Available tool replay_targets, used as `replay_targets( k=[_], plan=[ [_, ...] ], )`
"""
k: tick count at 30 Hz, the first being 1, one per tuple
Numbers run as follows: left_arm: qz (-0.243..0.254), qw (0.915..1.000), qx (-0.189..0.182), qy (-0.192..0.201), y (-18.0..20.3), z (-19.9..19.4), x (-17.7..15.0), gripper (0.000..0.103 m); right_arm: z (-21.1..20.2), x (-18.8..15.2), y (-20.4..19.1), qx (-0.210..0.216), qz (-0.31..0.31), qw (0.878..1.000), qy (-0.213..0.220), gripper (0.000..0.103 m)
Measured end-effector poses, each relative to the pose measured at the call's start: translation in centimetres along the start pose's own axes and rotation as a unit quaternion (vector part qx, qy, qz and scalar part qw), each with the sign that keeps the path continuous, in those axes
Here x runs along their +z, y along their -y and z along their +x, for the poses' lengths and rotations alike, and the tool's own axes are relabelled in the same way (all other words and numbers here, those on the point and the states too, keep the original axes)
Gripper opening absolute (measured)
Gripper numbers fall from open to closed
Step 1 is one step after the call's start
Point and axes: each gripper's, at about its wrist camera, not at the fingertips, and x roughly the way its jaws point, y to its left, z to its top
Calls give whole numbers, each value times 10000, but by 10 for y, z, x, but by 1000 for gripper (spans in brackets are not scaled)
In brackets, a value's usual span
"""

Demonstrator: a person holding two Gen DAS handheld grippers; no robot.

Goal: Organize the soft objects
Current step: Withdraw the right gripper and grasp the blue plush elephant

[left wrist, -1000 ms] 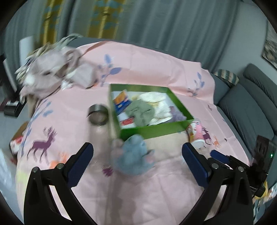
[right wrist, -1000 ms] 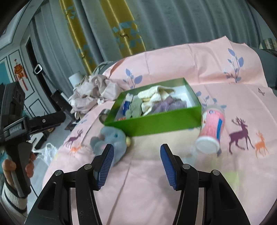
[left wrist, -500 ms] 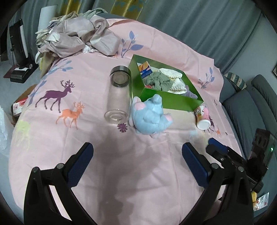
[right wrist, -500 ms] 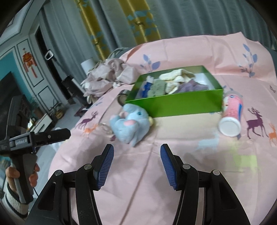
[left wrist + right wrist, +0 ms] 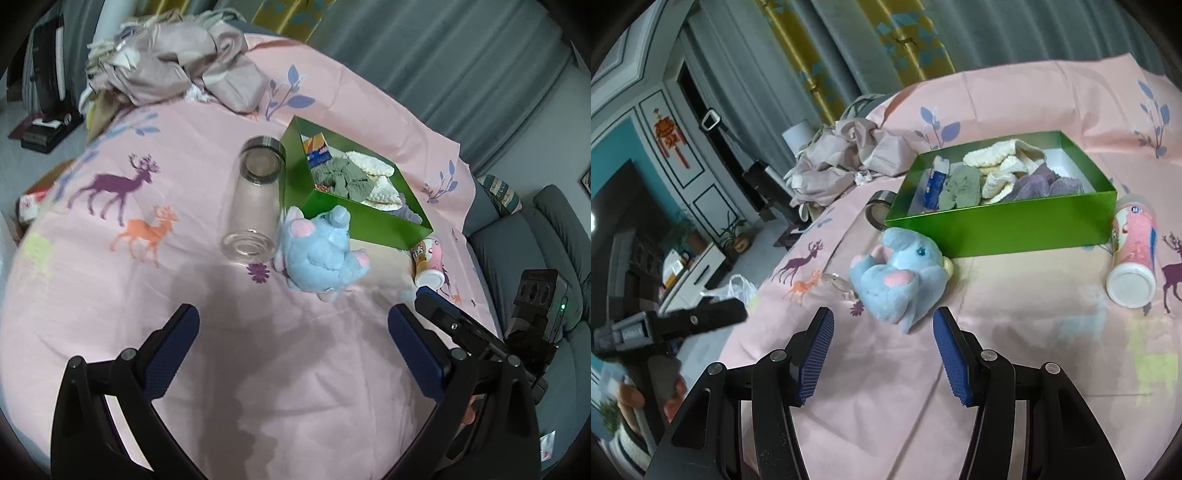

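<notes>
Left hand pose: the left tool (image 5: 291, 338) points down and forward over the pink cloth, short of the toy; in the right wrist view its black body shows at the left edge with fingers (image 5: 629, 402) of the person's hand wrapped round the handle.
Right hand pose: the right tool (image 5: 882, 341) tilts down at the cloth, lined up with the plush toy; its tip shows at the right of the left wrist view.
Surface: a bench under a pink cloth (image 5: 155, 295) printed with deer and leaves.
Room: grey and yellow curtains behind, a grey sofa (image 5: 517, 251) to one side, a crumpled pale garment (image 5: 173, 66) at the far edge.
Task thing: a blue plush elephant (image 5: 901, 273) lies on the cloth, just in front of a corner of the green box (image 5: 1004, 221).
Box contents: cream, grey-green and purple soft pieces plus a blue packet.
Other things: a clear jar (image 5: 256, 199) on its side just beside the toy; a pink cup (image 5: 1134, 254) on its side near the box's other end.
Left tool: jaws wide apart, nothing between them.
Right tool: jaws about half apart, empty, its blue pads (image 5: 816, 354) just short of the toy and not touching it.
</notes>
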Motion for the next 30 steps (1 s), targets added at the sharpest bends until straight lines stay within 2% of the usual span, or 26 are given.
replay_targets(
  k=[8,13,15,20,23,25,27,28,30],
  plan=[
    [81,9996,15,-282,6,47,-1,102,14,14,46,112,831,9964,-78,57],
    [136,9990,-16,-425,9,72,-1,102,31,24,56,233,945,9949,-268,58],
    [207,9988,-6,-452,11,80,1,102,46,29,57,333,974,9940,-376,62],
    [296,9983,-16,-492,16,96,8,102,86,38,57,705,1162,9872,-833,62],
    [420,9980,74,-476,19,102,10,100,105,43,58,617,1233,9850,-1040,63],
    [522,9975,96,-470,22,106,10,97,118,44,62,737,1372,9801,-1229,67],
    [609,9968,162,-484,24,109,10,87,129,42,66,756,1523,9748,-1447,67],
    [631,9966,171,-499,25,109,10,86,133,40,67,730,1546,9734,-1528,67],
    [652,9965,139,-503,25,111,9,78,138,37,66,784,1548,9716,-1611,67]
  ],
)
